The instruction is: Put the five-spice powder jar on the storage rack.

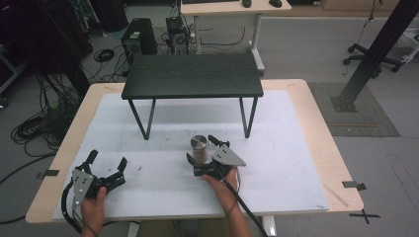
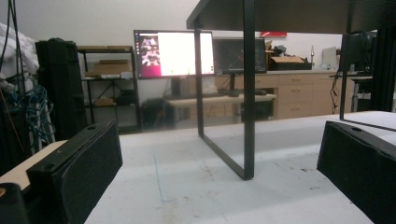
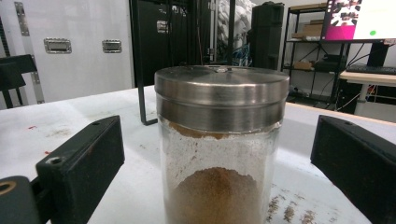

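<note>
Both grippers' fingers spread: right gripper (image 1: pixel 207 150) flanks jar (image 1: pixel 199 147), left gripper (image 1: pixel 106 162) rests low.

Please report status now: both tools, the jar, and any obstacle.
Right tool open, jaws either side of jar, not gripping. Left tool open, nothing between its jaws. Jar upright, lid on. Black stand just behind it.

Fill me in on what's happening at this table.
A person holds a hand-held gripper in each hand. The right hand-held gripper is open around a glass jar with a metal lid and brown powder inside, jaws on either side but not closed on it. The left hand-held gripper is open near the table's left front, holding nothing. A small black table stands behind.
</note>
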